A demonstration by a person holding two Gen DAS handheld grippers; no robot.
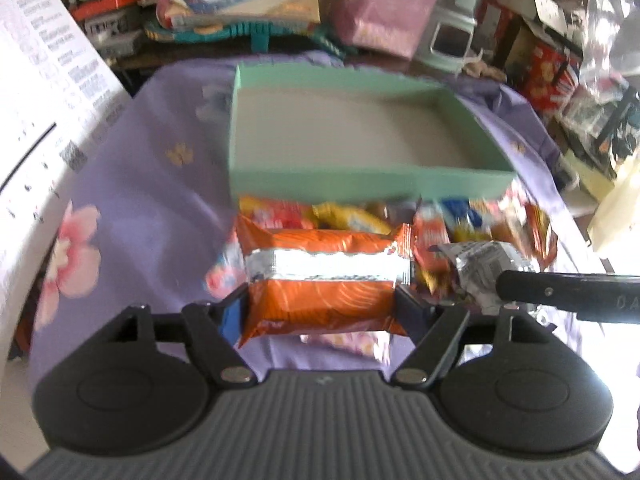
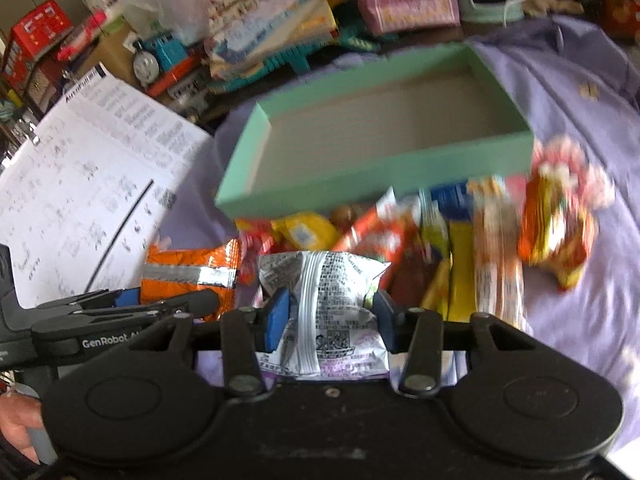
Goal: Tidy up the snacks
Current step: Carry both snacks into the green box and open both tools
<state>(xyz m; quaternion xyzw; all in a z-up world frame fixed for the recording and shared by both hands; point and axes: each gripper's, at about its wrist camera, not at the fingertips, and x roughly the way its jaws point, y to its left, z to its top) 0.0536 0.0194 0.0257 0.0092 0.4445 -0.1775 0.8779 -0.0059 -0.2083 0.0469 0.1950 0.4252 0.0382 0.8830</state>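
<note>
Your left gripper (image 1: 322,308) is pinching the orange foil snack packet (image 1: 320,280), its long axis lying crosswise between the pads; your right gripper (image 2: 330,320) is pinching the silver printed foil pouch (image 2: 326,312), whose near end is hidden behind the gripper body.

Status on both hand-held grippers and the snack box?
Left hand-held gripper shut on orange foil snack packet. Right hand-held gripper shut on silver printed snack pouch. Mint-green cardboard box empty, path clear; snack pile before it.

Bright daylight; glare flares off the orange foil snack packet (image 1: 320,280). Motion blur smears both fisheye views, edges bowed and dark.
</note>
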